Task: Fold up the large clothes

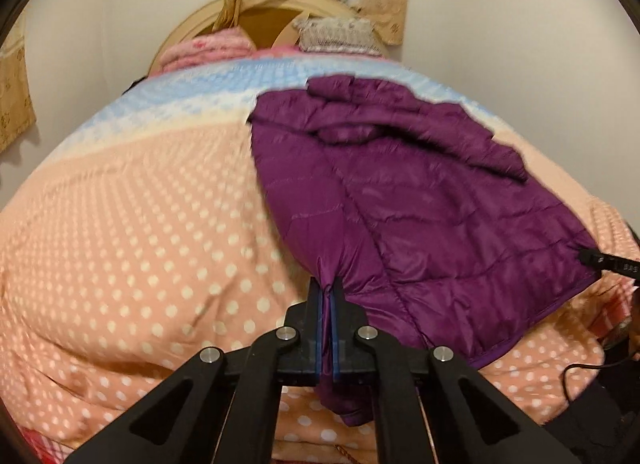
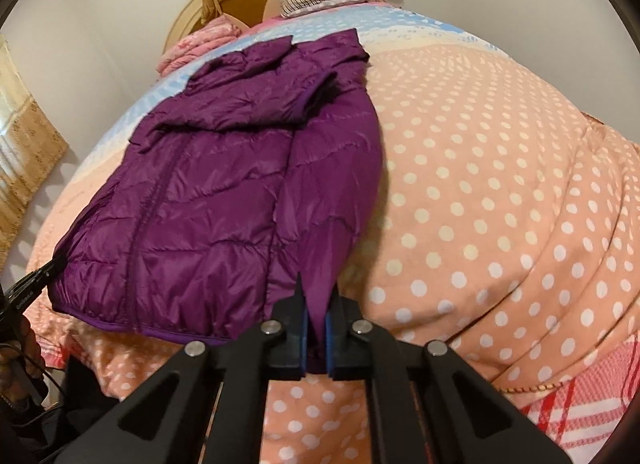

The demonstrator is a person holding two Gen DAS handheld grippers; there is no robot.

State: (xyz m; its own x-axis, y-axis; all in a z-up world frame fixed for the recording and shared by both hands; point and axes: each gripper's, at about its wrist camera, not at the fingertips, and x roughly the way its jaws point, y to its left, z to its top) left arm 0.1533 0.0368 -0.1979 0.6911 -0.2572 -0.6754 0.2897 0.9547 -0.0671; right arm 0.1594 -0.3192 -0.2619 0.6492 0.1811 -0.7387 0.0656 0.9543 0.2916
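Both grippers, left gripper [image 1: 327, 284] and right gripper [image 2: 318, 284], pinch the purple jacket's [image 2: 208, 200] near hem.

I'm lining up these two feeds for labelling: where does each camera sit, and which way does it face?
Left wrist: on the left gripper, looking up the bed toward the headboard; its fingers pinch the jacket hem.
Right wrist: on the right gripper, same heading, pinching the other corner; a hand shows.
Shared: jacket, bed, each other's gripper tip.

Purple quilted jacket [image 2: 224, 192]; peach blanket [image 2: 480, 192] with white dots, pale blue band; black, blue-padded tools
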